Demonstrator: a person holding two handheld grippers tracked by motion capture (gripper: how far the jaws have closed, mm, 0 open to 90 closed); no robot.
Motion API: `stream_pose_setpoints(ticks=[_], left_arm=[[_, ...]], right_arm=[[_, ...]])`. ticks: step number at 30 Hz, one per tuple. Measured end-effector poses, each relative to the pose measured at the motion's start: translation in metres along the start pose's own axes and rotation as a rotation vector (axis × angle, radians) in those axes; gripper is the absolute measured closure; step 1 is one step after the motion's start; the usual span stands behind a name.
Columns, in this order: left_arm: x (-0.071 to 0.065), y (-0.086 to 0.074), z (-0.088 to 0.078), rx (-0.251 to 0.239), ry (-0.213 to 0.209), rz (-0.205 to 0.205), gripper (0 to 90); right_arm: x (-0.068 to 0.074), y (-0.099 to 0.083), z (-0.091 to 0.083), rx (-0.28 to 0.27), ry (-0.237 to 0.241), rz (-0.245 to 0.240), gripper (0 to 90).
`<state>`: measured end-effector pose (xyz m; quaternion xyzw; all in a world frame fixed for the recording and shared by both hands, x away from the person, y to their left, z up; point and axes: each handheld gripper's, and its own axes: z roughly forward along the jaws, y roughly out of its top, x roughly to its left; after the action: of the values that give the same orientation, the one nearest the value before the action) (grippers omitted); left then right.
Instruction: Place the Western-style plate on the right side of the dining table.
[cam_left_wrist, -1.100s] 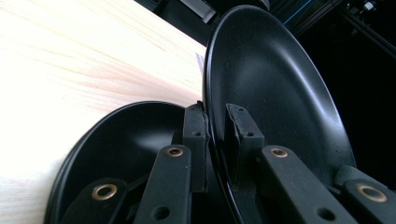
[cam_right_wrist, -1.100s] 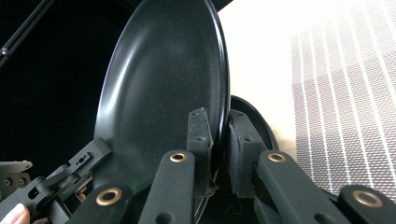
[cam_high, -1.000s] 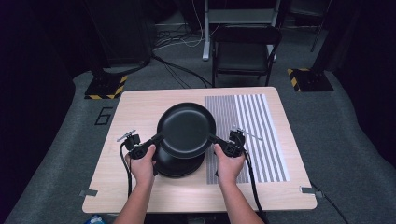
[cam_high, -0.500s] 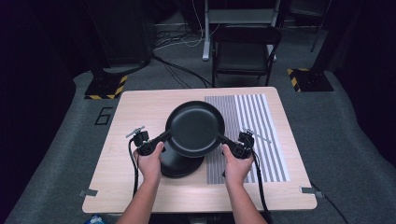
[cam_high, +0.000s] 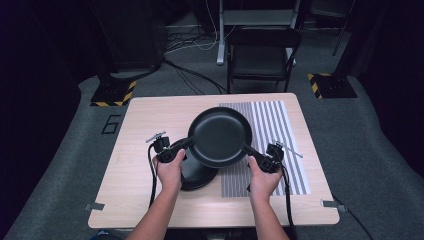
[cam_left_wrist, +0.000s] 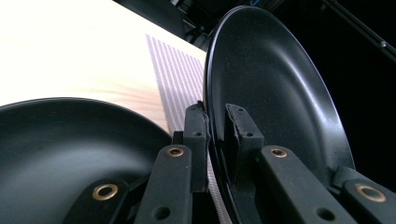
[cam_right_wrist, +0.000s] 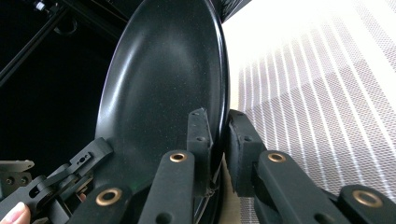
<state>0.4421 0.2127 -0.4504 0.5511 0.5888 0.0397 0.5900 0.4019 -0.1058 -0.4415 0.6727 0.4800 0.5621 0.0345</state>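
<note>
Wooden table (cam_high: 140, 125): both claws, left claw (cam_high: 184, 145), right claw (cam_high: 248, 150), clamp empty black pan (cam_high: 219, 136) rim above second pan (cam_high: 197, 176).

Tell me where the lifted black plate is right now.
In the high view the lifted black plate sits mid-table, clamped at its rim between the left gripper and right gripper, above another black plate and the striped mat's left edge.
</note>
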Motion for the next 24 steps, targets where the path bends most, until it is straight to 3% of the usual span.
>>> stream_pose_setpoints(ticks=[14,24], left_arm=[[-0.024,-0.01,0.03,0.039,-0.056,0.013,80.2],[-0.034,-0.015,0.043,0.068,-0.077,0.02,80.3]], right_arm=[[-0.021,0.01,-0.03,-0.055,-0.046,0.019,80.6],[-0.032,0.012,-0.043,-0.08,-0.068,0.035,80.6]])
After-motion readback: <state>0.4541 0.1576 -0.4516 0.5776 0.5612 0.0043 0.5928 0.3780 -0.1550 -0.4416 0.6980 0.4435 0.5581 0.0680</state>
